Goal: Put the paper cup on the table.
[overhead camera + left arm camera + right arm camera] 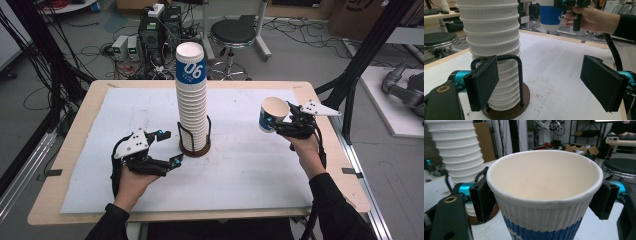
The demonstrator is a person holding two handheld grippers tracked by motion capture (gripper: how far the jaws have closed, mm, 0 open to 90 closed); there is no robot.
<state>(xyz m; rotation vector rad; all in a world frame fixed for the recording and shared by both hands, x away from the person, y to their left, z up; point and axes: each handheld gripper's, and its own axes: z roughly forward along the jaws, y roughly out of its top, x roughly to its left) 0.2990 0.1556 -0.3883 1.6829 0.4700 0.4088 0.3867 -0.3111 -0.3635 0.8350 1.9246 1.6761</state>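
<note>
A tall stack of white ribbed paper cups [192, 100] stands in a black wire holder on a brown round base [195, 148] at the middle of the table; its top cup has a blue band marked 06. My left gripper [169, 148] sits just left of the holder's base, jaws open and empty, and in its own view the stack [492, 47] rises right behind its left pad [482, 82]. My right gripper [281, 123] hovers at the table's right, shut on a single white-and-blue paper cup [273, 114]. That cup [544, 195] sits upright between both pads.
A white sheet [250, 165] covers the wooden table [70, 150]. Behind the table stand a black stool [232, 32], computer boxes and cables on the floor. A black frame post [360, 55] rises at the right.
</note>
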